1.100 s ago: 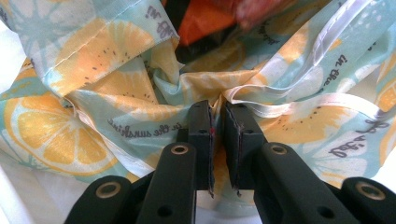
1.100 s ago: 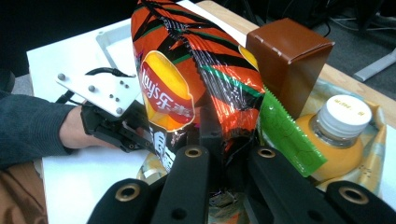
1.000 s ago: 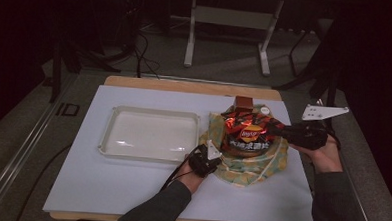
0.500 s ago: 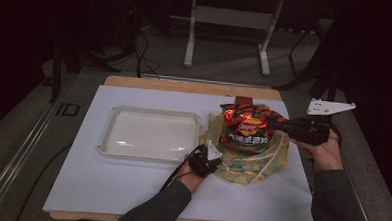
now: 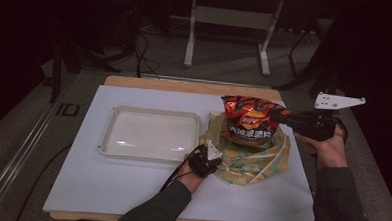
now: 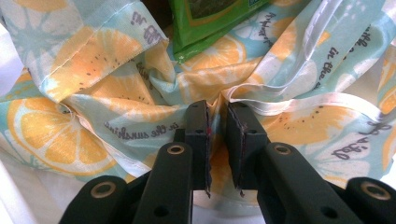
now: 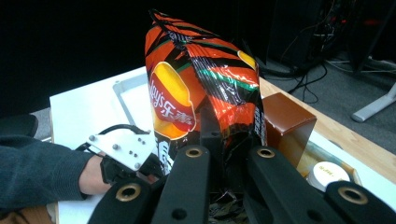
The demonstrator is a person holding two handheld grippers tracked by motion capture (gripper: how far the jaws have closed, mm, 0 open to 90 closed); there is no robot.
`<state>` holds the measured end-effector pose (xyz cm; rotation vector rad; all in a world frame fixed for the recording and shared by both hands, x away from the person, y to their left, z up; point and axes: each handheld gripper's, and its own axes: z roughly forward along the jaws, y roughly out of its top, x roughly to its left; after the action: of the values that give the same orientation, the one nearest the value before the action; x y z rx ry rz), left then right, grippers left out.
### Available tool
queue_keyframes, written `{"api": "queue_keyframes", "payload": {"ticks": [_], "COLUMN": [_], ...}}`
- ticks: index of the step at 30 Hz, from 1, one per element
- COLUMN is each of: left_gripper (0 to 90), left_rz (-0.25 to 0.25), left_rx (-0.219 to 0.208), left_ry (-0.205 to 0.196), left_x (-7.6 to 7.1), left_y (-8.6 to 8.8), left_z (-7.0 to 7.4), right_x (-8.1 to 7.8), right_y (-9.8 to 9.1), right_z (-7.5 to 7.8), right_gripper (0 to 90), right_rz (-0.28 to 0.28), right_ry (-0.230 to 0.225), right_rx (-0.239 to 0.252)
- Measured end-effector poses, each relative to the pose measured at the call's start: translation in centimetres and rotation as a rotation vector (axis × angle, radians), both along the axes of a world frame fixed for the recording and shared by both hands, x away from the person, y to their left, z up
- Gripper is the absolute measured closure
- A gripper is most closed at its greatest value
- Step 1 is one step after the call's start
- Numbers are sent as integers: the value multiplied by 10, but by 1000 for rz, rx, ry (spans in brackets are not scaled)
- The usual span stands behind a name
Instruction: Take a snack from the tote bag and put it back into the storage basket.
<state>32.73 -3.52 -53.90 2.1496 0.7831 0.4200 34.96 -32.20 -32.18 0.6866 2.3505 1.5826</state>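
The person wears dark grey long sleeves on both arms. Each hand-held gripper is black. The left hand-held gripper (image 5: 208, 158) has a small grey three-cornered plate on top, and a thin black cable trails from it along the sleeve. The right hand-held gripper (image 5: 289, 119) carries a bigger pale plate with small holes. The jaws are flat black bars with round metal rivets, and the pads (image 6: 198, 135) have rough edges.
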Motion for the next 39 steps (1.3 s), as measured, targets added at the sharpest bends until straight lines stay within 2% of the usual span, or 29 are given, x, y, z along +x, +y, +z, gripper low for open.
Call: {"api": "queue_keyframes", "payload": {"ticks": [9,12,20,31,39], "left_gripper": [782,781,766,748,742], "left_rz": [-1,-1,-4,-9,-9], "left_rx": [3,0,0,-1,0], "left_ry": [-3,-2,-6,-8,-8], "left_x": [0,-1,-1,-1,-1], "left_y": [0,-1,0,0,0], "left_z": [0,0,0,0,0], "right_x": [0,4,13,15,19], "right_y": [1,9,31,44,53], "right_z": [11,15,15,18,18], "right_gripper": [898,899,899,899,899], "right_rz": [-4,0,30,47,55], "right_ry": [-19,-24,-20,-25,-22], "right_rx": [33,29,38,33,47]}}
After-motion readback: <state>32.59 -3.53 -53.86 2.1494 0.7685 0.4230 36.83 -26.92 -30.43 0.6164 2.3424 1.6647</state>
